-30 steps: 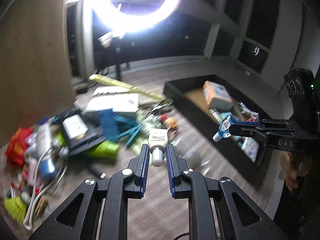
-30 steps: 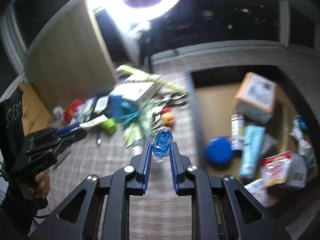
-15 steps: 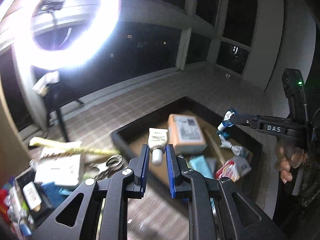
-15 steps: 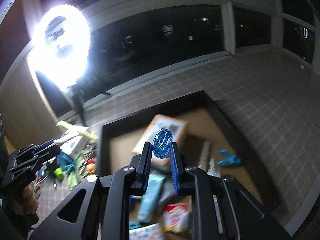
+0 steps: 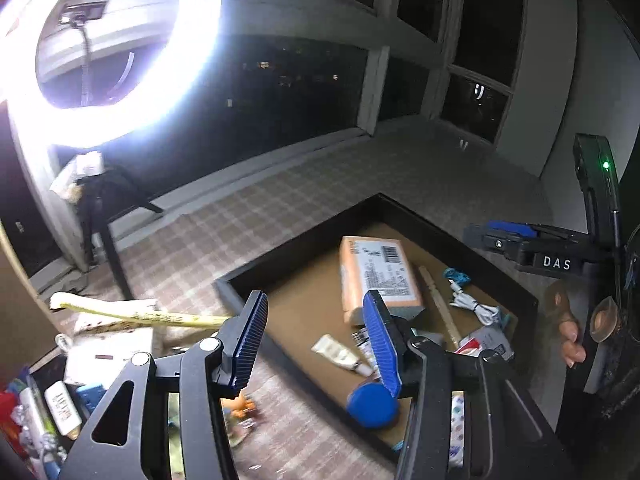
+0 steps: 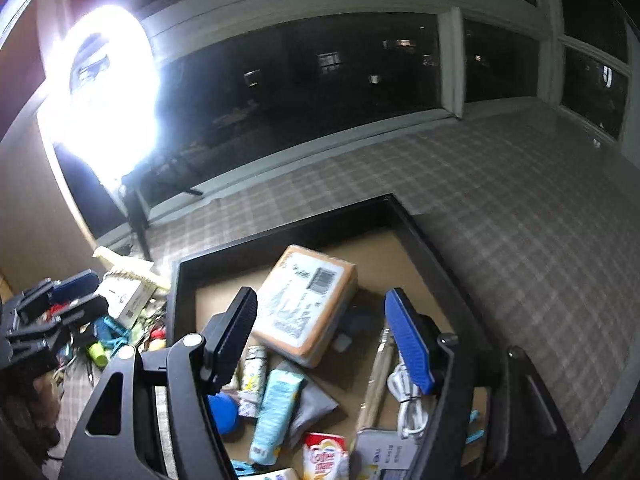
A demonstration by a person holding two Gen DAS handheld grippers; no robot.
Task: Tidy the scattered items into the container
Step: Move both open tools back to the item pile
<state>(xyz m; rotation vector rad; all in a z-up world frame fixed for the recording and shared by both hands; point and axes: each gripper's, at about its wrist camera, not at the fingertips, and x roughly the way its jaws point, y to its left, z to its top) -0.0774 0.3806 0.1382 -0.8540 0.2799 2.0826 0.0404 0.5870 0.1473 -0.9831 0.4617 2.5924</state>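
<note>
While both hand-held grippers hang over the tray, this is how things lie, left to right:

Ring light [image 5: 120, 52]: glaring at upper left on a dark stand; dark windows behind.
Clutter [image 5: 60, 392]: boxes, tubes and bottles heaped on the checked surface left of the tray; a long yellow strip [image 5: 136, 314] lies across it toward the tray's corner.
Left hand-held gripper [image 5: 316, 344]: jaws apart, having just been opening; nothing is between them; it points down at the tray's near left part.
Tray [image 5: 296, 240]: black walls, brown floor.
Cream tube [image 5: 342, 354]: lying loose on the tray floor, below the left jaws and free of them; a round blue lid [image 5: 372, 404] sits close to it.
Orange box [image 6: 308, 304]: labelled, lying flat mid-tray.
Right hand-held gripper [image 6: 324, 344]: jaws wide apart, having just been opening; nothing is between them; it points down over the tray.
Under the right jaws: a teal tube [image 6: 276, 412], a wooden stick [image 6: 376, 384], a white cable [image 6: 404, 396] and a creamer packet [image 6: 324, 458]; the blue wrapped piece cannot be picked out for certain.
</note>
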